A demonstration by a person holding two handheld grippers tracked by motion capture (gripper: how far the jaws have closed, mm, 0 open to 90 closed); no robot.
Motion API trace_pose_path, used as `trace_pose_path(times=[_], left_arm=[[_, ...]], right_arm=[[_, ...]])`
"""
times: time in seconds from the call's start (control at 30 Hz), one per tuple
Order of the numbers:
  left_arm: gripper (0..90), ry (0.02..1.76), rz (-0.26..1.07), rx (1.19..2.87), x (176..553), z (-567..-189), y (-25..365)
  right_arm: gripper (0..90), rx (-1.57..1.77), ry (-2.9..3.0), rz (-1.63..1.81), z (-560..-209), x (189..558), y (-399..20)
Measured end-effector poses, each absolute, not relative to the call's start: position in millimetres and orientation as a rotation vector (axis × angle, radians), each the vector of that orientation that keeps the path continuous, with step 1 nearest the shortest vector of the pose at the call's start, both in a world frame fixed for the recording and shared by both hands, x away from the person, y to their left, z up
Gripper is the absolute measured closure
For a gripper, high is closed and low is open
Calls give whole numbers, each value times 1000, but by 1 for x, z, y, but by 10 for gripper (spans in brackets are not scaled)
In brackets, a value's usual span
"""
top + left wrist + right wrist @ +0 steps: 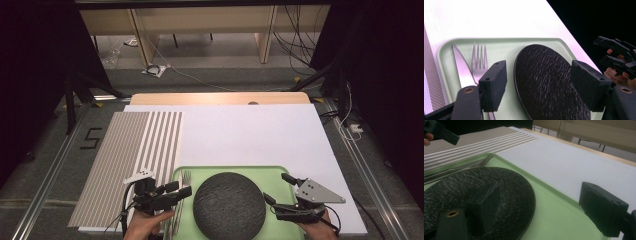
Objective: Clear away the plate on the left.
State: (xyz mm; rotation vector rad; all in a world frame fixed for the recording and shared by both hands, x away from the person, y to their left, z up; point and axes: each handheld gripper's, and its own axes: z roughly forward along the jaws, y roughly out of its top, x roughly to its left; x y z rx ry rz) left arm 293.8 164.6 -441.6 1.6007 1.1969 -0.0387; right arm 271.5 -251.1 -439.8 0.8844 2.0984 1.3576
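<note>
A dark, rough-textured round plate (229, 205) (549, 80) (474, 187) lies on a pale green tray (235, 170) (499, 42) (554, 215) at the near edge of the table. A fork (186, 176) (479, 60) (481, 161) and a serrated knife (461, 67) lie side by side on the tray, left of the plate. My left gripper (179, 189) (541, 85) hovers open over the cutlery and the plate's left rim, holding nothing. My right gripper (277, 187) (544, 206) is open at the plate's right rim, one jaw above the plate, the other over the tray's edge.
The tray rests on a white sheet (250, 135) covering a wooden table (220, 98). A beige and white striped placemat (130, 160) lies left of the tray. Beyond the table are floor cables and wooden furniture legs; dark curtains flank both sides.
</note>
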Motion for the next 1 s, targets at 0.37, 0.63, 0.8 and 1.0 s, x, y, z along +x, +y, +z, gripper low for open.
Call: trace_pose_path(times=[0.37, 0.63, 0.8, 1.0], left_arm=[[282, 1079, 47, 1632, 293, -435, 168], [266, 1009, 148, 1664, 292, -432, 170], [254, 973, 178, 1670, 291, -432, 172], [234, 934, 235, 1668, 290, -433, 177]], right_arm=[[185, 881, 2100, 1357, -440, 272, -252], [185, 881, 2097, 1360, -440, 272, -252], [185, 883, 2098, 1357, -439, 271, -252], [185, 880, 2095, 1359, -439, 271, -251]])
